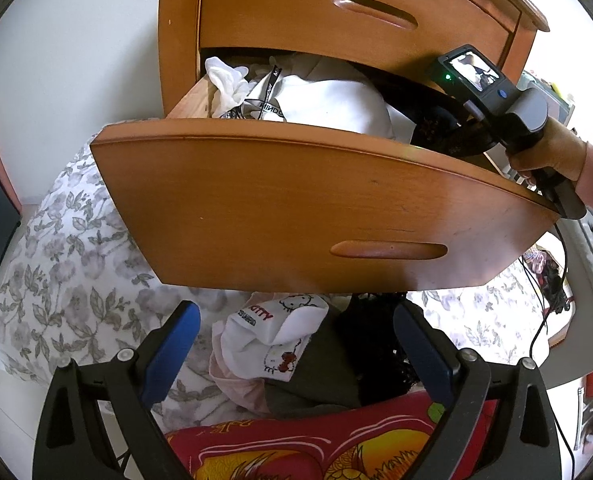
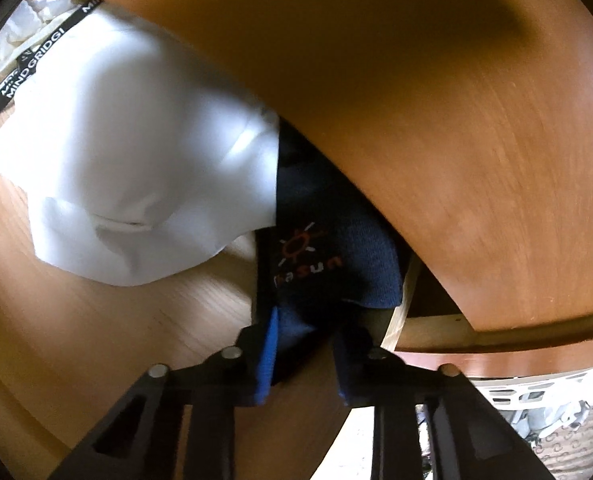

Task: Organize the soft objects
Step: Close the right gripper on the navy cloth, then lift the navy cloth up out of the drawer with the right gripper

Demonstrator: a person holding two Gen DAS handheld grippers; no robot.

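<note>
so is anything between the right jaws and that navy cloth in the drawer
Nothing visible. The right gripper has its jaws closed on the near edge of the navy cloth inside the open drawer. The white cloth lies beside it, to the left in the right wrist view.

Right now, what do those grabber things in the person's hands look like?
Each grabber is a black plastic frame with silver bolts and two fingers tipped with blue pads. The left gripper shows this best. The right gripper looks the same up close; from outside it has a dark grey handle, a small lit screen, a green light and a black cable.
</note>
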